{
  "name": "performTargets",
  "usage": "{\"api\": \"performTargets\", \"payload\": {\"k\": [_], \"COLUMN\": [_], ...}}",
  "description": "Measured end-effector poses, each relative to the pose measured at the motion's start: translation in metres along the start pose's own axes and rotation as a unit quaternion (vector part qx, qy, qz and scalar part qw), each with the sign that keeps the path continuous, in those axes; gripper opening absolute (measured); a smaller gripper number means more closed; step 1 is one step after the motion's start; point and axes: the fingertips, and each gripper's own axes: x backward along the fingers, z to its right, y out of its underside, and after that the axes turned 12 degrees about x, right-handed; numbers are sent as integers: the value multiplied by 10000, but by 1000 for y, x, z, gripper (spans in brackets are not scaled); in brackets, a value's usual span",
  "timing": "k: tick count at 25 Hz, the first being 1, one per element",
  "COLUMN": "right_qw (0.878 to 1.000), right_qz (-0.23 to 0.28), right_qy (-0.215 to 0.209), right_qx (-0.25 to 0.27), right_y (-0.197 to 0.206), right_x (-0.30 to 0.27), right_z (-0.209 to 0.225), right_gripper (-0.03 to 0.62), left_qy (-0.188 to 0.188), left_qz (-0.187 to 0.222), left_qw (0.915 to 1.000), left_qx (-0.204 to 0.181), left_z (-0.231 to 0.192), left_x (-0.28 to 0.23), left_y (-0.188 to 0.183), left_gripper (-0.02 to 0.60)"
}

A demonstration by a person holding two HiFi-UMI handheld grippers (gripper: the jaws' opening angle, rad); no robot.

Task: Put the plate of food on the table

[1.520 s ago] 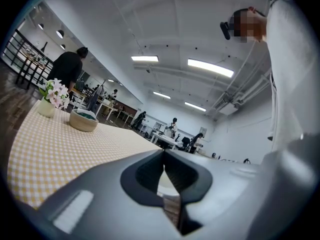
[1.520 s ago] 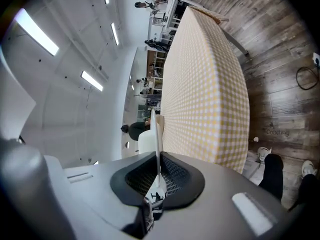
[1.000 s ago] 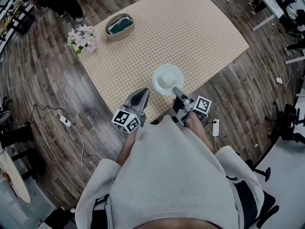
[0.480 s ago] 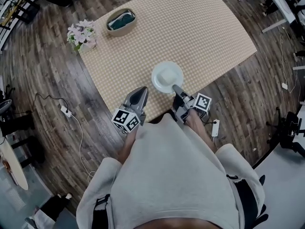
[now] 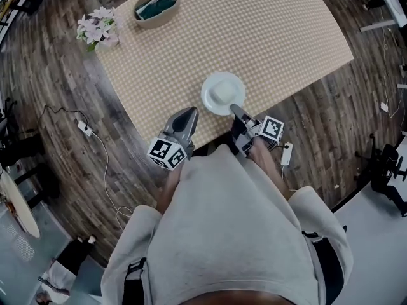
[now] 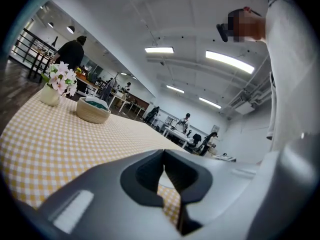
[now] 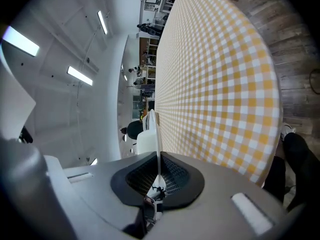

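A white plate (image 5: 223, 93) carrying a pale lump of food sits over the near edge of the yellow checked table (image 5: 267, 37). My right gripper (image 5: 234, 110) is shut on the plate's near rim. In the right gripper view the plate (image 7: 156, 131) shows edge-on between the pads, held a little off the cloth (image 7: 220, 74). My left gripper (image 5: 189, 113) hangs to the left of the plate at the table's edge, shut and holding nothing. Its closed tips (image 6: 164, 156) point across the cloth.
At the table's far left stand a woven basket (image 5: 154, 7) with something green in it and a pot of pink flowers (image 5: 96, 28). Power strips with cables lie on the wooden floor (image 5: 84, 127) (image 5: 285, 153). Desks and people fill the room beyond.
The view has slid so the table lies farther up and left. The plate has moved slightly farther over the cloth in the right gripper's hold. The left gripper keeps its place beside it.
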Motion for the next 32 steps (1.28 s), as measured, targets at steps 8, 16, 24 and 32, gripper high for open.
{"api": "performTargets", "payload": {"k": [8,16,24,32], "right_qw": [9994,9989,9991,9993], "right_qz": [-139,-259,-283,-306], "right_qy": [236,341,273,137], "right_qx": [-195,-165,-163,142], "right_y": [1,-6,-27,-69], "right_x": [0,-7,-37,-95], "right_z": [33,48,47,41], "right_gripper": [12,12,12,15], "left_qy": [-98,-139,-304,-391], "left_qz": [-215,-324,-297,-310], "left_qw": [9996,9988,9980,9973], "left_qx": [161,331,462,535], "left_z": [-16,-27,-40,-50], "left_x": [-19,-33,-36,-39], "left_y": [17,27,21,18], "left_gripper": [9,9,9,9]}}
